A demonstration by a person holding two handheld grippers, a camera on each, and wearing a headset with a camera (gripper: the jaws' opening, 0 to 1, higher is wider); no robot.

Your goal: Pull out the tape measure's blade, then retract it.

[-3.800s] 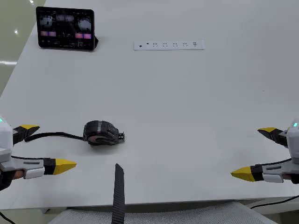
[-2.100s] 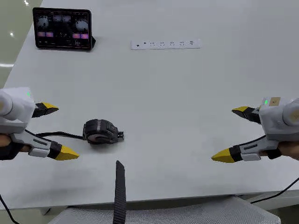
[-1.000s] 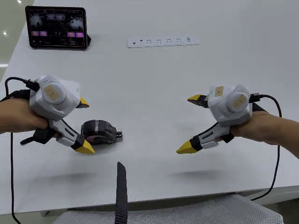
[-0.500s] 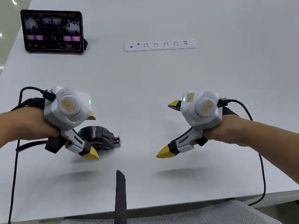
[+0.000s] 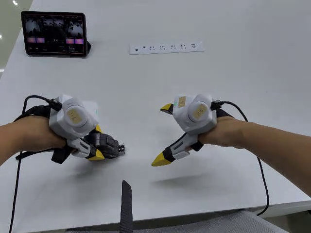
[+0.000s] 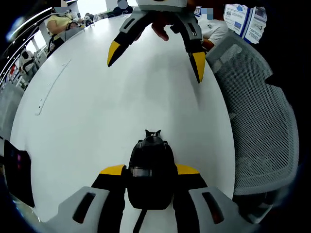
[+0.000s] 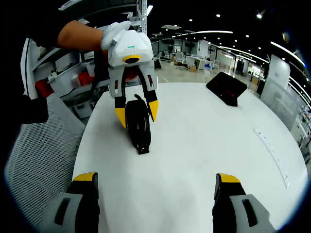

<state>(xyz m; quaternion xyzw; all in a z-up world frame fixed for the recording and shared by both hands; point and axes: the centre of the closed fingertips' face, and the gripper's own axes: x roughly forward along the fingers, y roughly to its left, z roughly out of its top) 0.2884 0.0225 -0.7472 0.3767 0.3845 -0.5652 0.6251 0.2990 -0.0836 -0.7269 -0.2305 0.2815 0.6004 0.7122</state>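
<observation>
The left gripper's yellow-tipped fingers (image 6: 112, 170) lie against the two flat sides of the black, round-cornered plastic tape measure (image 6: 151, 167). The left gripper (image 6: 149, 170) is closed on the case, which fills the gap between the jaws. The case rests on the white tabletop (image 5: 204, 82) near the front edge, on the person's left. Its small metal end hook (image 6: 152, 132) sits at the mouth of the case and points across the table toward the other gripper. A thin black cord runs back from the rear of the case between the left jaws.

The right gripper (image 7: 155, 177) has its jaws spread wide, with nothing between them. It hangs above bare tabletop, and its tips face the hook from a short way off without touching it. In the head view it is to the right of the tape measure and tilted down toward it. A hand wraps each white gripper body, and black cables trail back along the forearms.

Farther out, a long white power strip (image 5: 165, 47) lies flat near the far middle of the table. A black tablet with a lit screen (image 5: 53, 33) is propped at the far left corner. A grey mesh chair back (image 6: 252, 121) is just off the near edge.
</observation>
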